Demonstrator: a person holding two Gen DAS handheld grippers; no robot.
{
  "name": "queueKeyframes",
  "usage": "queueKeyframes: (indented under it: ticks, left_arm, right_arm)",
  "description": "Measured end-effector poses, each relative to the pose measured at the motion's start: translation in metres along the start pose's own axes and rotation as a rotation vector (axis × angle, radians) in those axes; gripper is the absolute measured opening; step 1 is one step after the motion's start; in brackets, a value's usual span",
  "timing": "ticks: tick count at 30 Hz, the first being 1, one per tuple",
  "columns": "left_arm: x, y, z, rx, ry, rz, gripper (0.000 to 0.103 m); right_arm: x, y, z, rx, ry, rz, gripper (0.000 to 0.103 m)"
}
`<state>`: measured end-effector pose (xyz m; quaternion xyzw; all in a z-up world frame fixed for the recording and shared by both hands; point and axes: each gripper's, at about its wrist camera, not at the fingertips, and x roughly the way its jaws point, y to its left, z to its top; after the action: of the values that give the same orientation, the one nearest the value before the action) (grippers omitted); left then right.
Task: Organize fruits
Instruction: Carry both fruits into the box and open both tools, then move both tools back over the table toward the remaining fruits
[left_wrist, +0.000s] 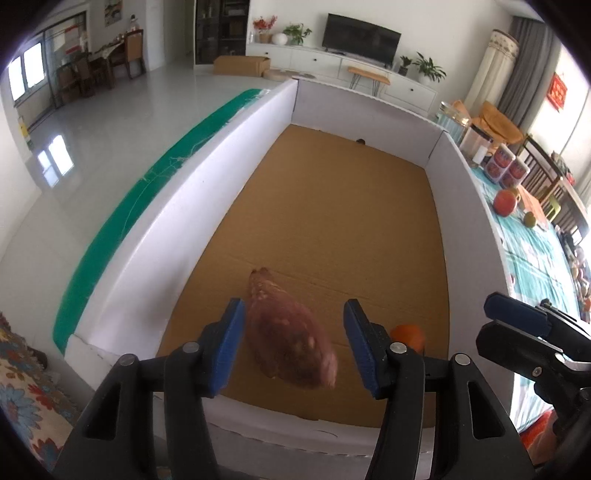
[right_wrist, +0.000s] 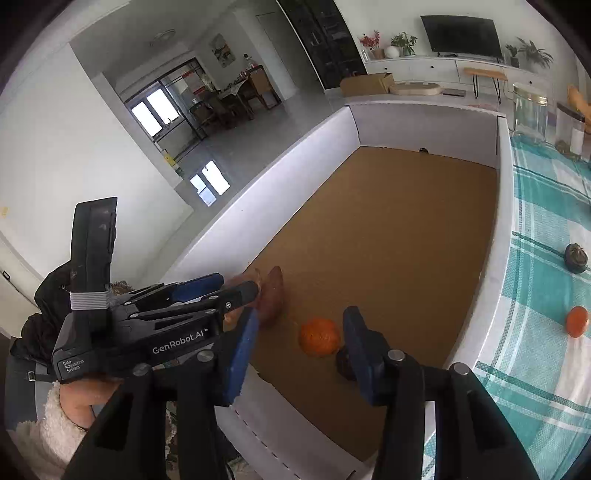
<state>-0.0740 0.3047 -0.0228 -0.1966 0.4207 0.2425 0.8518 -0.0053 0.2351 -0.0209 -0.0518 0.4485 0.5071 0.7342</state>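
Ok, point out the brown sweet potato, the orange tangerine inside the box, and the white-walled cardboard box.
brown sweet potato (left_wrist: 291, 332), left wrist view, its middle
orange tangerine (right_wrist: 319, 336), right wrist view, its top
white-walled cardboard box (left_wrist: 469, 229), left wrist view, right wall

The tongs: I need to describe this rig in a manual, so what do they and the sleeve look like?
Both tongs, left and right, are black plastic with blue ribbed pads and silver pivot pins. The left body carries white "GenRobot.AI" lettering and a strapped black block. A fluffy white sleeve shows.
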Motion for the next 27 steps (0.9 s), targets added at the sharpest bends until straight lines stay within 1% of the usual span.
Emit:
queueKeyframes:
  ticks: [1, 2, 3, 5, 7, 8, 10, 12, 13, 15, 17, 19, 20, 21, 23, 24, 27]
  left_arm:
    - [-0.003, -0.005, 0.001, 0.008, -0.019, -0.002, 0.081]
    - [-0.007, -0.013, 0.002, 0.018, -0.041, -0.009, 0.084]
    - [-0.011, -0.022, 0.003, 0.034, -0.060, -0.023, 0.084]
    - [-0.015, -0.041, 0.006, 0.070, -0.079, -0.068, 0.084]
    - [-0.020, -0.066, 0.006, 0.104, -0.091, -0.134, 0.084]
    - [-0.024, -0.080, 0.004, 0.126, -0.094, -0.174, 0.084]
    - [-0.030, -0.113, -0.003, 0.189, -0.090, -0.257, 0.084]
    - [-0.036, -0.149, -0.016, 0.260, -0.075, -0.339, 0.085]
    - [-0.036, -0.168, -0.023, 0.297, -0.061, -0.375, 0.086]
    - [-0.035, -0.205, -0.041, 0.360, -0.023, -0.431, 0.086]
    - [-0.027, -0.234, -0.058, 0.396, 0.011, -0.477, 0.086]
    - [-0.012, -0.256, -0.071, 0.406, 0.045, -0.493, 0.086]
    - [-0.004, -0.265, -0.076, 0.406, 0.062, -0.496, 0.086]
    - [0.005, -0.273, -0.081, 0.405, 0.071, -0.494, 0.086]
    - [0.021, -0.282, -0.091, 0.420, 0.076, -0.460, 0.086]
    - [0.024, -0.283, -0.098, 0.432, 0.072, -0.439, 0.086]
    - [0.044, -0.285, -0.105, 0.458, 0.057, -0.380, 0.086]
  right_arm:
    - [-0.008, -0.004, -0.002, 0.006, -0.024, -0.020, 0.057]
    - [-0.016, -0.010, -0.005, 0.013, -0.047, -0.041, 0.062]
    - [-0.028, -0.020, -0.010, 0.026, -0.075, -0.063, 0.065]
    - [-0.052, -0.040, -0.023, 0.059, -0.134, -0.115, 0.081]
    - [-0.081, -0.066, -0.045, 0.100, -0.202, -0.201, 0.090]
    - [-0.093, -0.079, -0.058, 0.121, -0.229, -0.250, 0.092]
    - [-0.116, -0.110, -0.088, 0.178, -0.266, -0.366, 0.093]
    - [-0.135, -0.145, -0.119, 0.263, -0.267, -0.476, 0.093]
    - [-0.142, -0.162, -0.134, 0.308, -0.263, -0.512, 0.093]
    - [-0.159, -0.195, -0.151, 0.400, -0.271, -0.567, 0.093]
    - [-0.172, -0.218, -0.170, 0.473, -0.289, -0.607, 0.093]
    - [-0.185, -0.230, -0.185, 0.575, -0.327, -0.569, 0.093]
    - [-0.191, -0.231, -0.187, 0.591, -0.353, -0.562, 0.093]
    - [-0.196, -0.230, -0.188, 0.592, -0.373, -0.577, 0.093]
    - [-0.198, -0.222, -0.188, 0.594, -0.387, -0.594, 0.094]
    - [-0.196, -0.222, -0.189, 0.599, -0.382, -0.593, 0.094]
    - [-0.186, -0.225, -0.186, 0.616, -0.361, -0.599, 0.094]
